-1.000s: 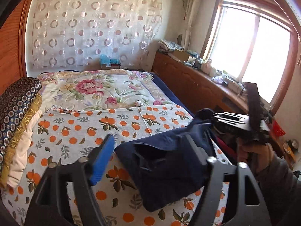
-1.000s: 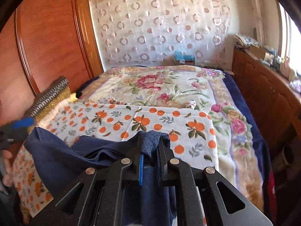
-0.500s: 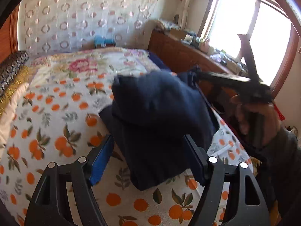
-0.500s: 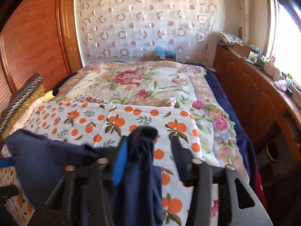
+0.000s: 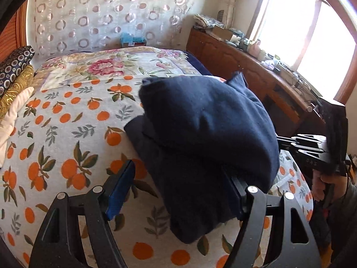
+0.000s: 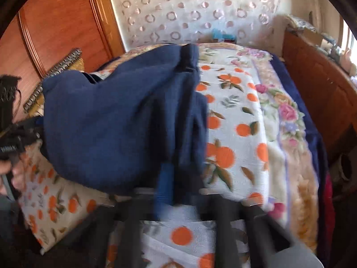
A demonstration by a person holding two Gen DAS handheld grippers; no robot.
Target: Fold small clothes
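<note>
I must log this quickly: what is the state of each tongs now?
Left tongs: open, navy garment between them.
Right tongs: just closed on the navy garment.

Bed (image 5: 67,120) is carrying everything here. An orange-print sheet (image 5: 55,147) is covering its near half; a floral blanket (image 5: 107,64) is lying across the far half, touching the sheet's far edge. A folded navy garment (image 5: 200,156) is resting on the sheet near the right edge, its upper layer bulging over the lower. Patterned folded bedding (image 5: 13,76) is sitting stacked along the left side.
</note>
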